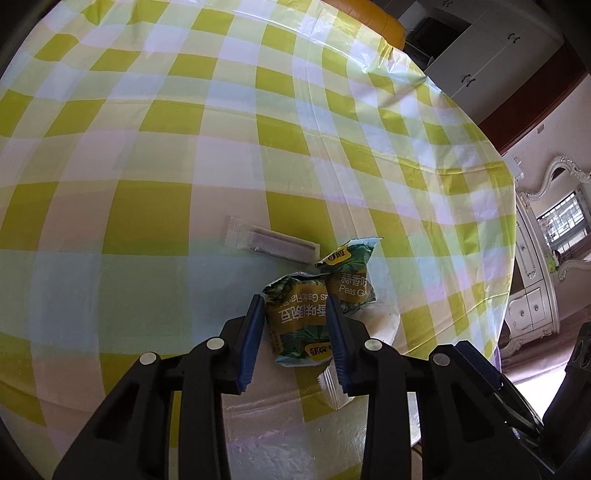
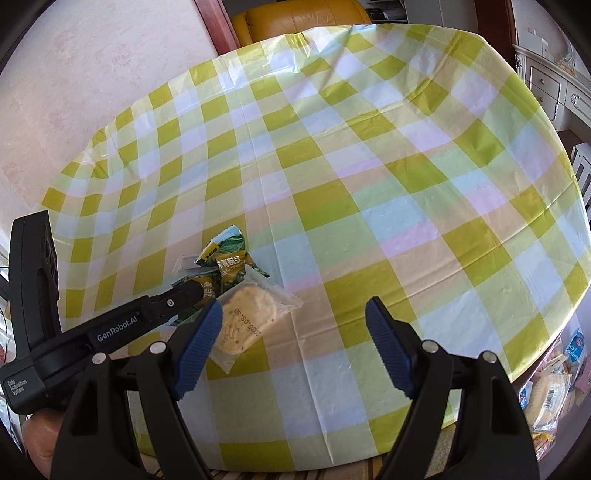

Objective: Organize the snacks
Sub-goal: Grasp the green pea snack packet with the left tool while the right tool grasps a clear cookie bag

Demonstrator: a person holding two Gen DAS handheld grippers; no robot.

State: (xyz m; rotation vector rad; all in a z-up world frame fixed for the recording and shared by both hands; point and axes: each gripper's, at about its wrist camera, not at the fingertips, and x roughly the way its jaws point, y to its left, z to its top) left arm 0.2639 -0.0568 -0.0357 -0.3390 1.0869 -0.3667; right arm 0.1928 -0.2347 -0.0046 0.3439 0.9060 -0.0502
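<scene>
On the green-and-white checked tablecloth [image 1: 184, 147] lies a green pea packet [image 1: 295, 332], and my left gripper [image 1: 295, 306] is shut on it, a blue pad against each side. A second green pea packet [image 1: 351, 273] touches its far end. Beyond them lies a clear-wrapped dark bar [image 1: 273, 245]. A clear packet with a round pale cake [image 2: 247, 317] lies right beside the pea packets [image 2: 225, 258]. My right gripper [image 2: 293, 332] hovers open just right of the cake, its left finger overlapping the wrapper and nothing between its pads.
The left tool's black housing [image 2: 122, 325] crosses the right wrist view's lower left, with a hand [image 2: 37, 435] below it. The table edge curves off at the right, with several packaged snacks [image 2: 554, 384] below it. A yellow leather chair [image 2: 295, 18] stands behind the table, and white cabinets [image 1: 532, 306] to the side.
</scene>
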